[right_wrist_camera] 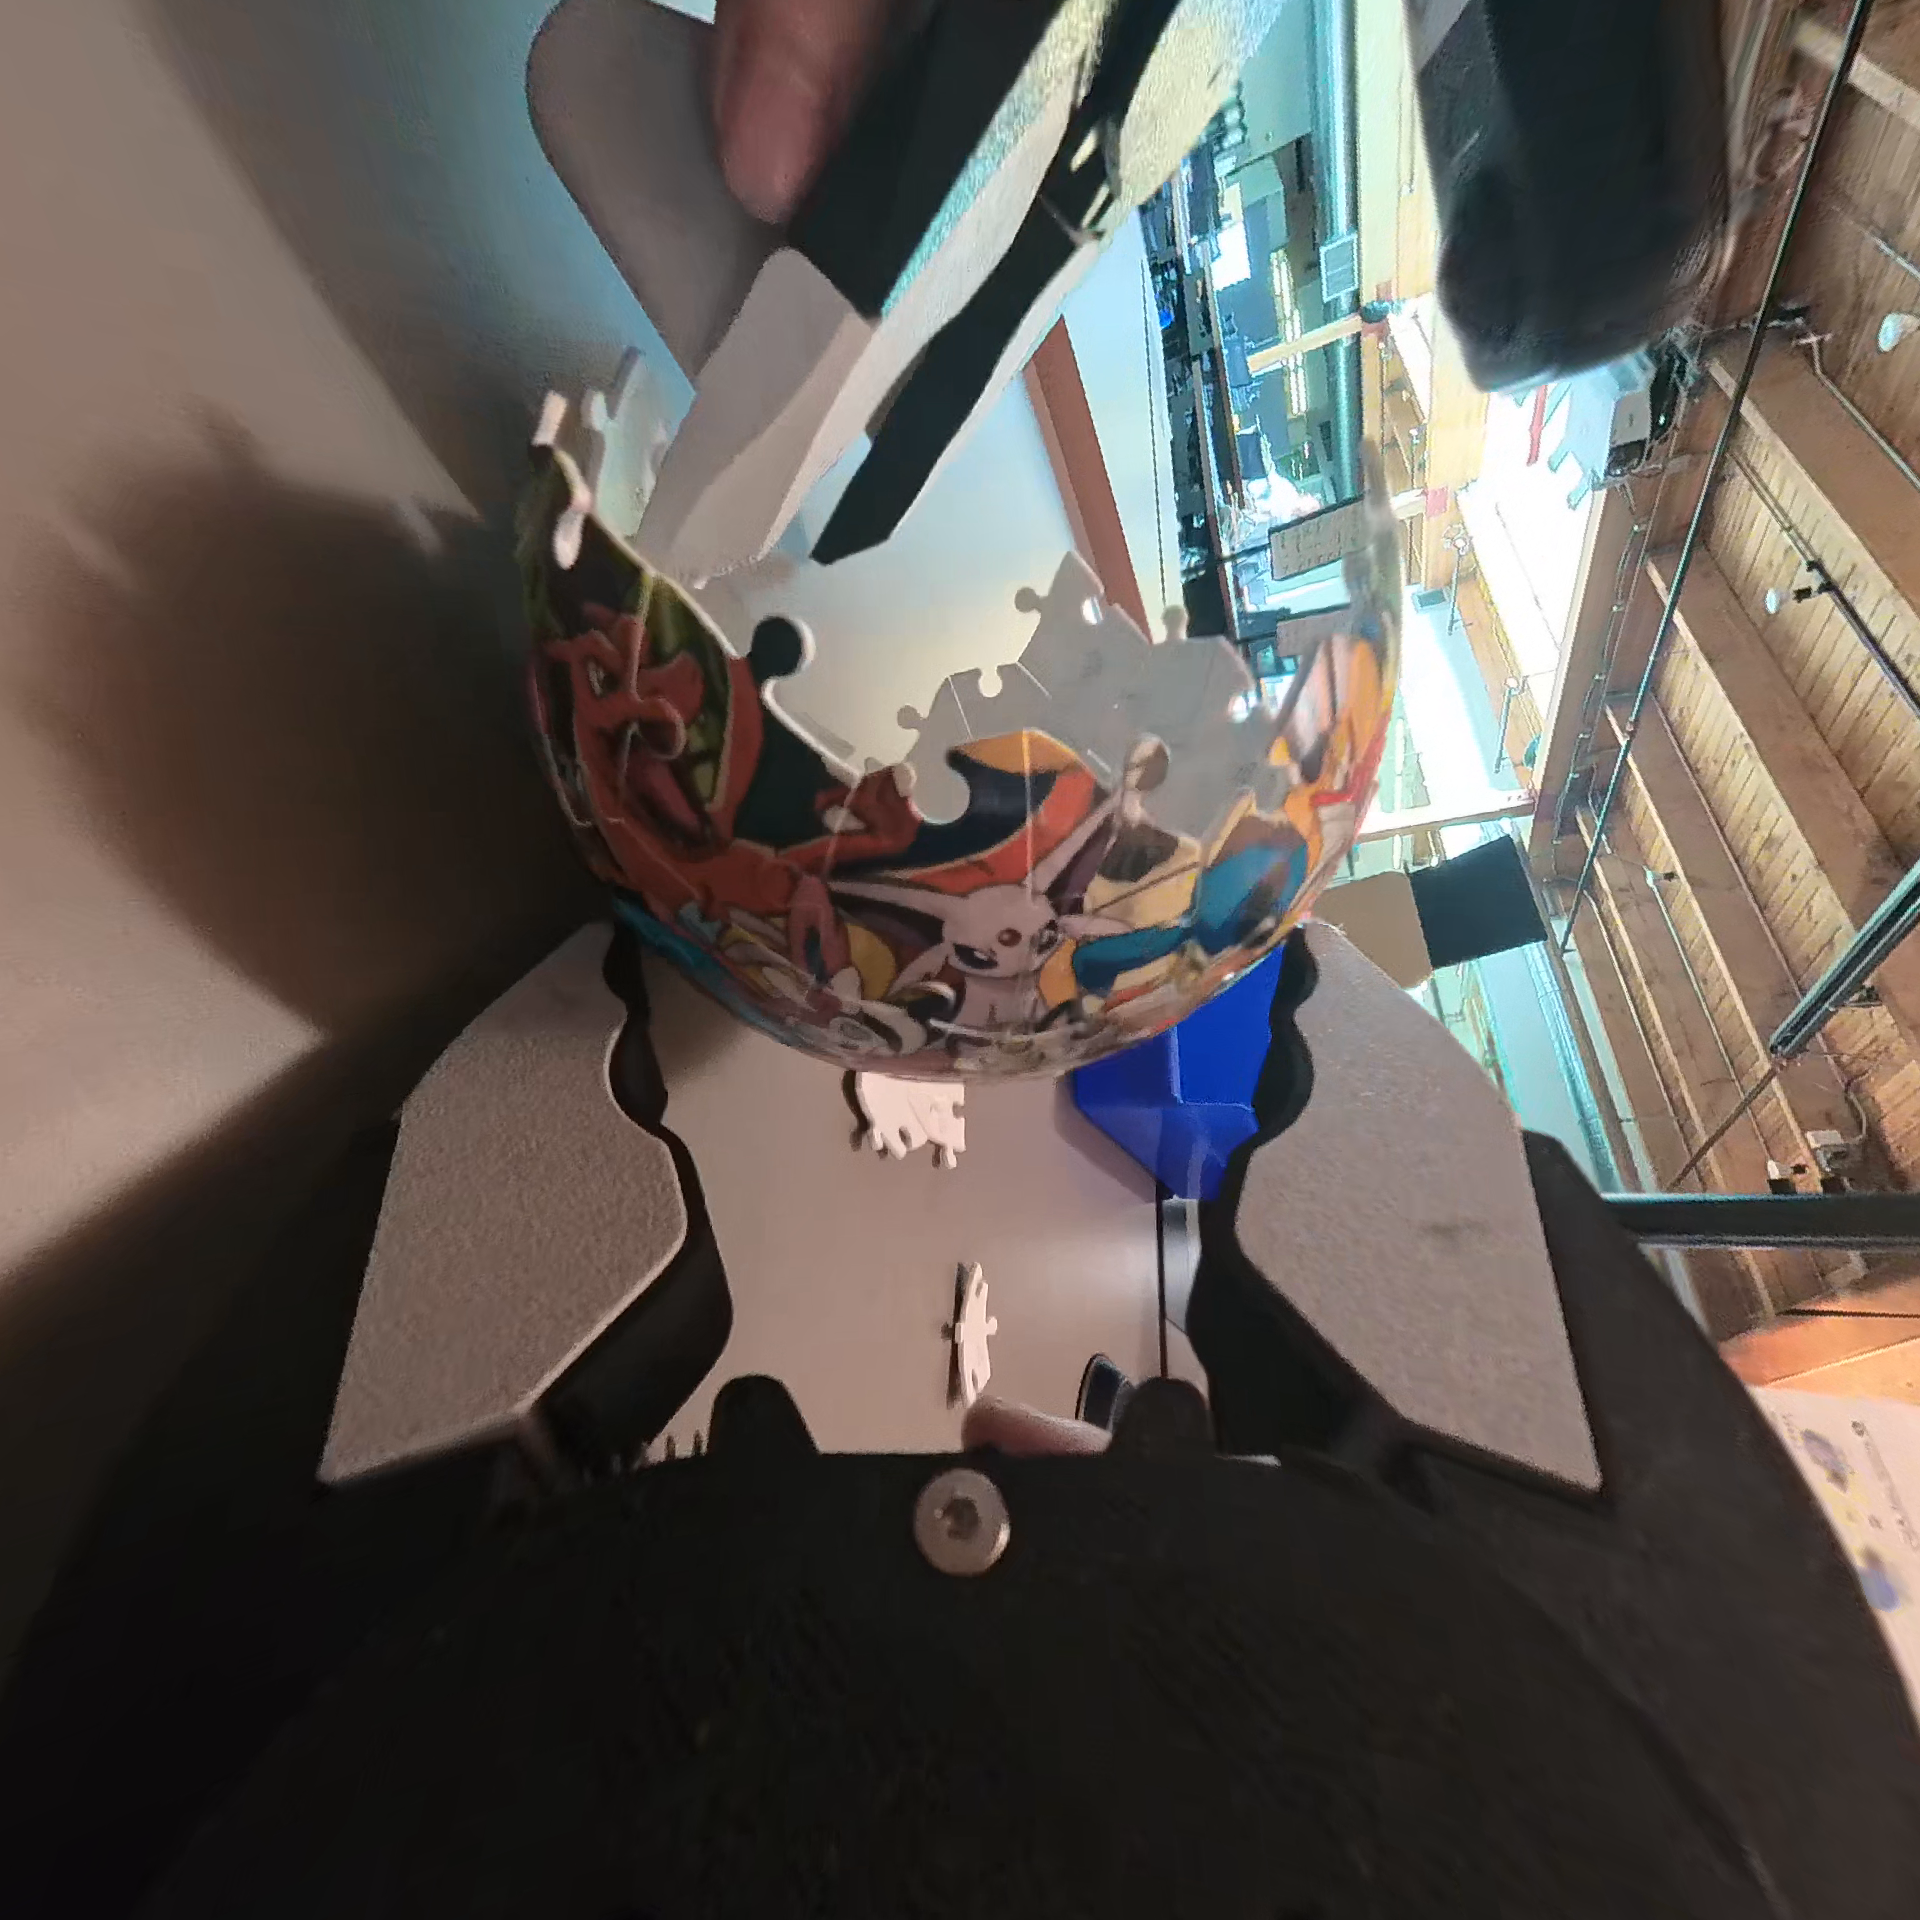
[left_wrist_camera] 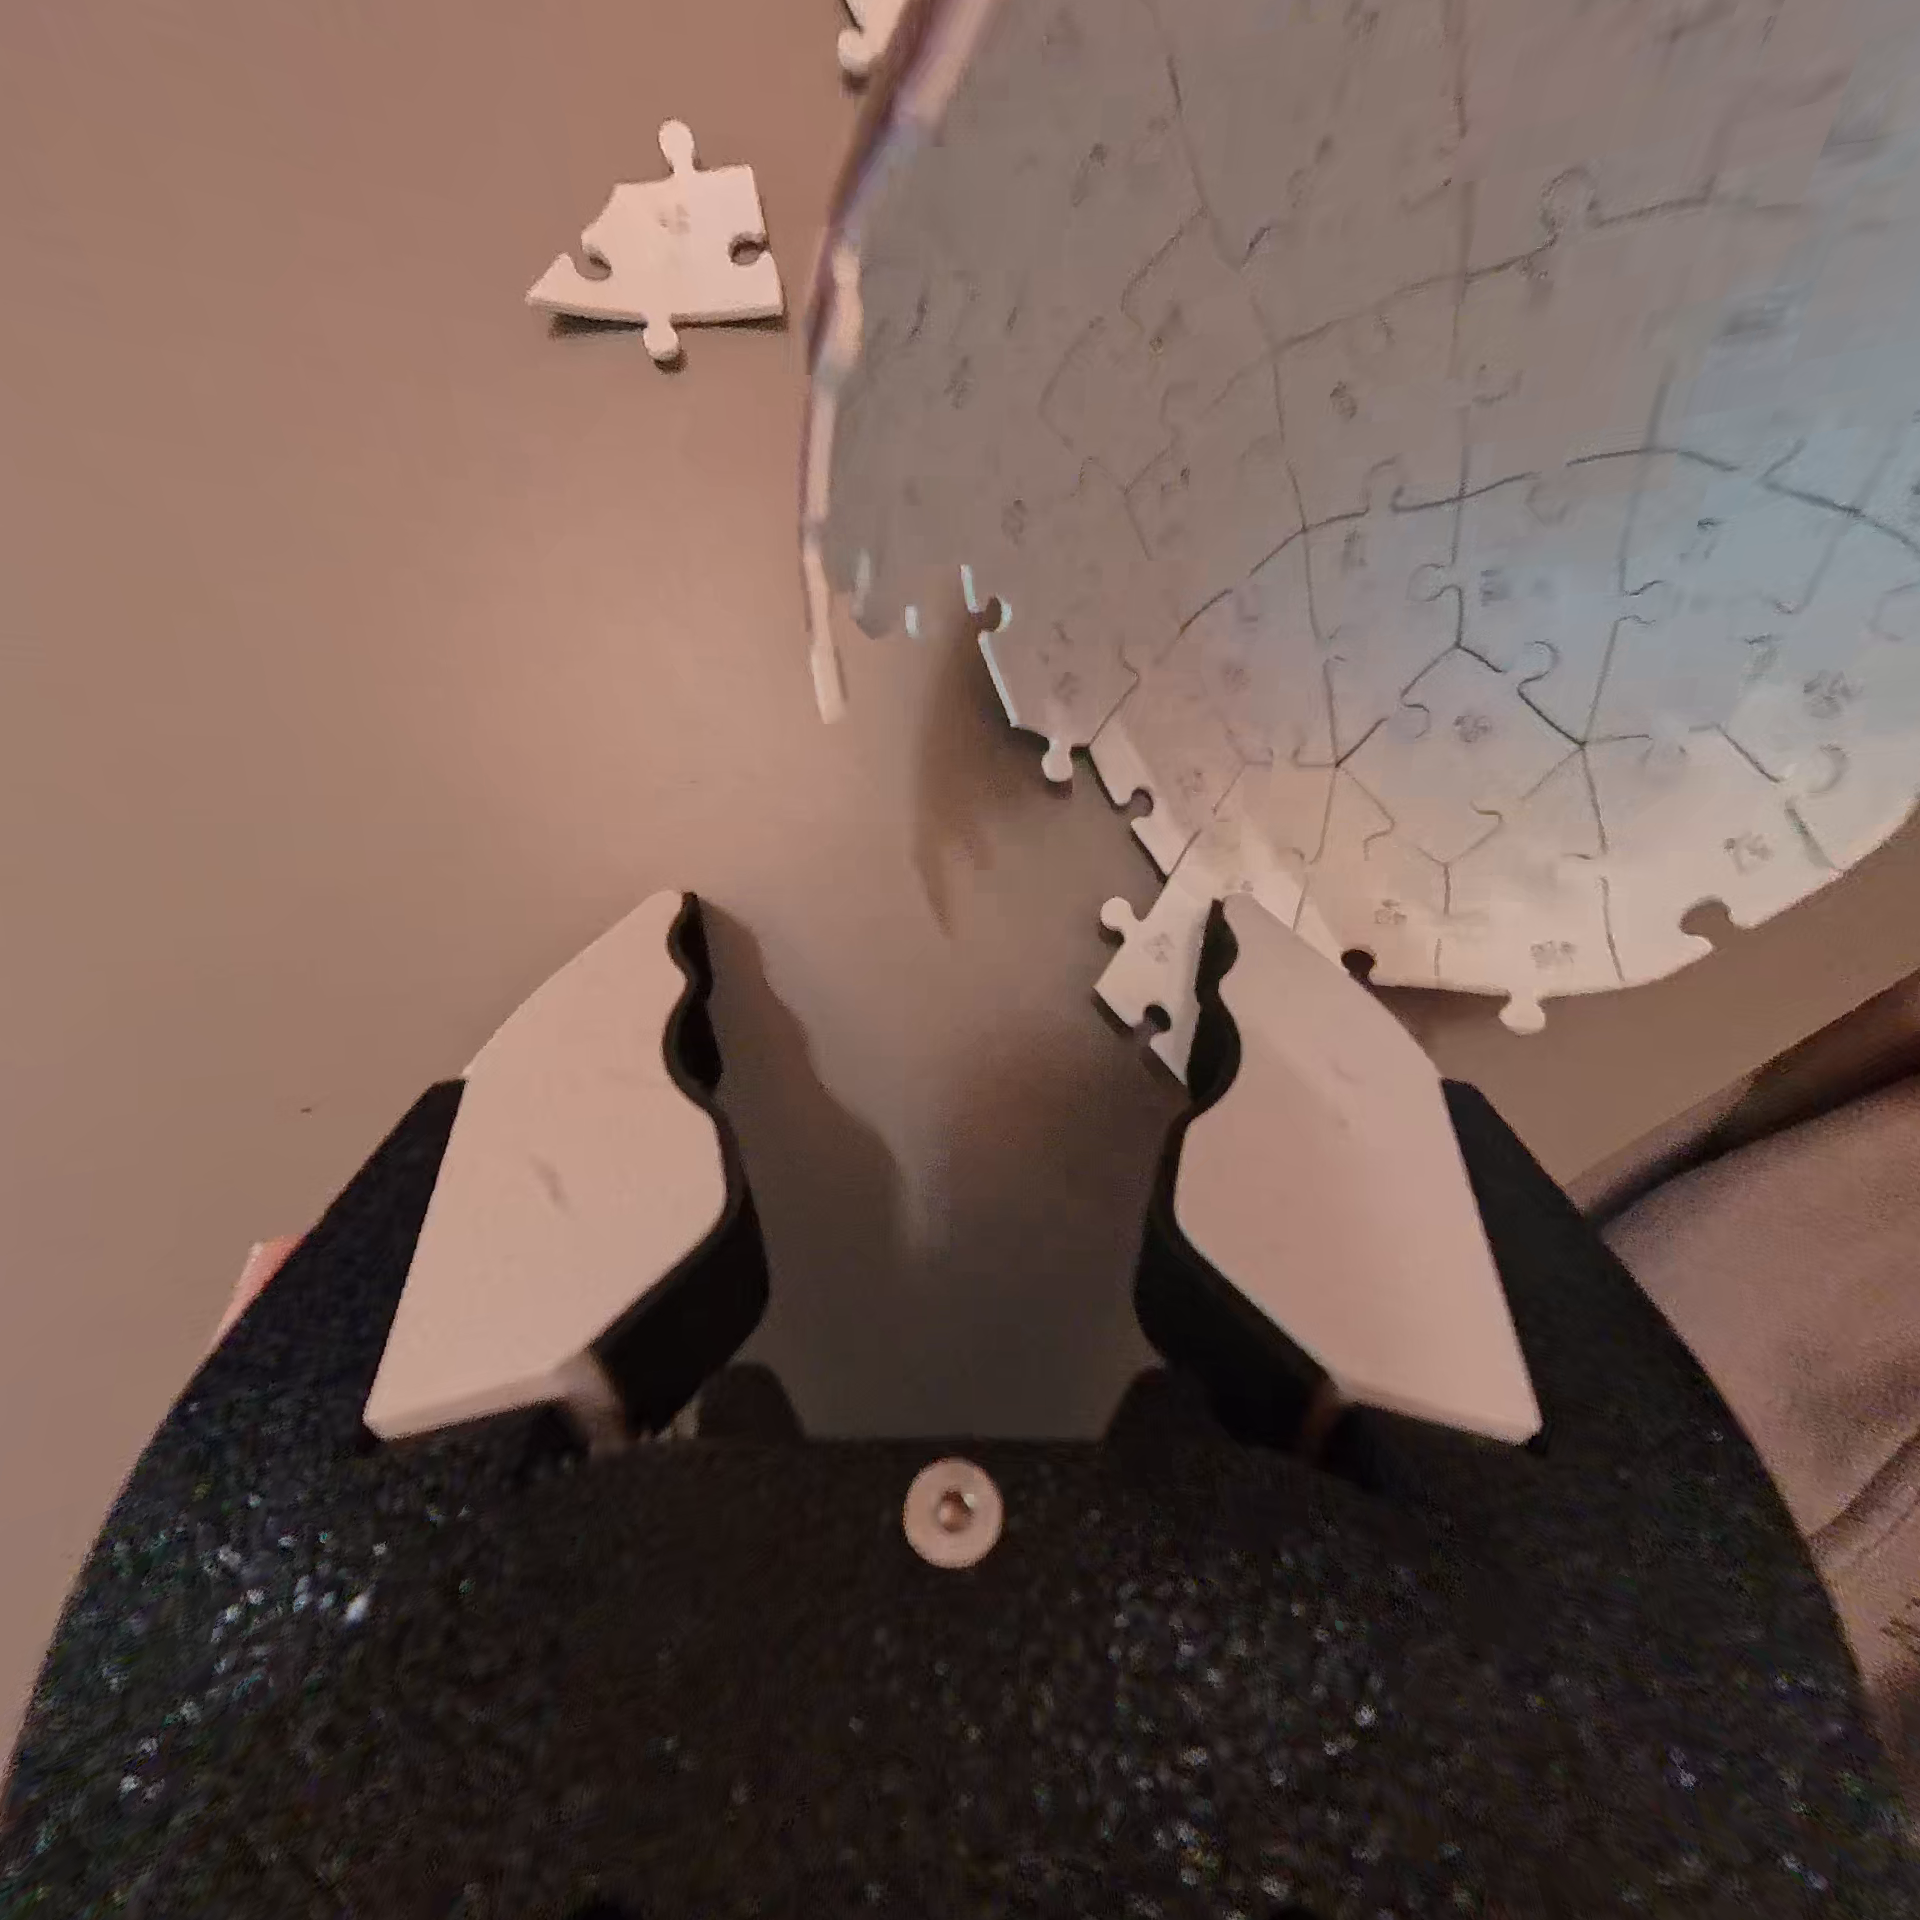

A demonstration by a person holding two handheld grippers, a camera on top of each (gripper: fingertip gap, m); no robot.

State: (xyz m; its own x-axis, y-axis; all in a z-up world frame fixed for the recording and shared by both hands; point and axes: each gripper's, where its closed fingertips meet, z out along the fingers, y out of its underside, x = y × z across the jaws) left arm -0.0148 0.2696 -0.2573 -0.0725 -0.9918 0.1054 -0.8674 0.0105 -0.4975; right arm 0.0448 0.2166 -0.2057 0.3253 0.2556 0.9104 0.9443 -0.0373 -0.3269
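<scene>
White insides are showing in the left wrist view, where the puzzle ball (left_wrist_camera: 1455, 499) is looking like an open bowl with a jagged edge. It is sitting up and to the right of the left gripper (left_wrist_camera: 951, 914). That gripper's jaws are spread apart with nothing between them. Its right finger is touching a piece on the ball's near edge (left_wrist_camera: 1148, 961). A loose piece (left_wrist_camera: 665, 249) is lying on the brown table (left_wrist_camera: 312, 623), well apart to the left.

In the right wrist view, the right gripper (right_wrist_camera: 961, 956) is hugging the colourful ball (right_wrist_camera: 935, 883). Its two tips are pressing on the ball's two sides, so it looks like it is holding the ball. The ball's open side is facing away, toward the left gripper (right_wrist_camera: 790, 468) reaching down to the rim. A blue block (right_wrist_camera: 1164, 1101) and small white pieces (right_wrist_camera: 914, 1112) are lying behind.
</scene>
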